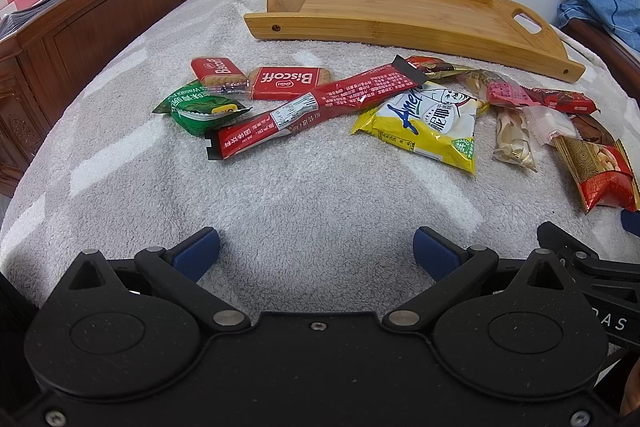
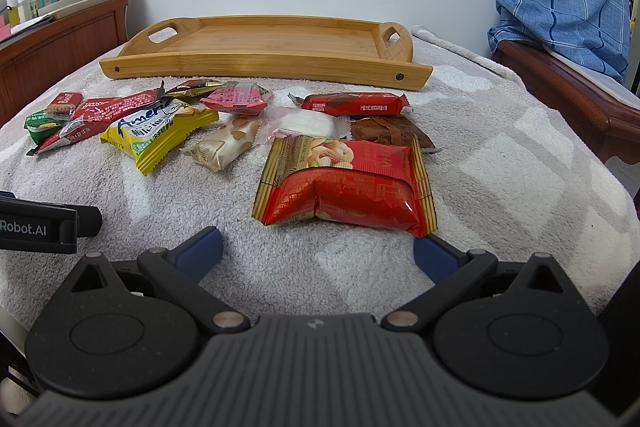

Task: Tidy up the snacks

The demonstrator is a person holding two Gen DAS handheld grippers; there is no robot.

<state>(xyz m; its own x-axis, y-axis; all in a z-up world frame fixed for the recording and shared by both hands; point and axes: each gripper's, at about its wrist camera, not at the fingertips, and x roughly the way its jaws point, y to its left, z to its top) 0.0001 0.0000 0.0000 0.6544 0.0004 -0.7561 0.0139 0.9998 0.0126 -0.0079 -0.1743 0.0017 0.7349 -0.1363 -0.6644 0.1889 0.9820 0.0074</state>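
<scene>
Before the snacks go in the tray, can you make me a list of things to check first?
1. Tray has room: ok, nothing lies in it.
2. Left hand-held gripper open with nothing in it: ok.
3. Right hand-held gripper open with nothing in it: ok.
4. Nut pack free to pick: ok, it lies on top, right ahead of the right one.
5. Long red stick free: ok, it lies on top, though over the yellow pack.
6. Snacks sealed: cannot tell.
</scene>
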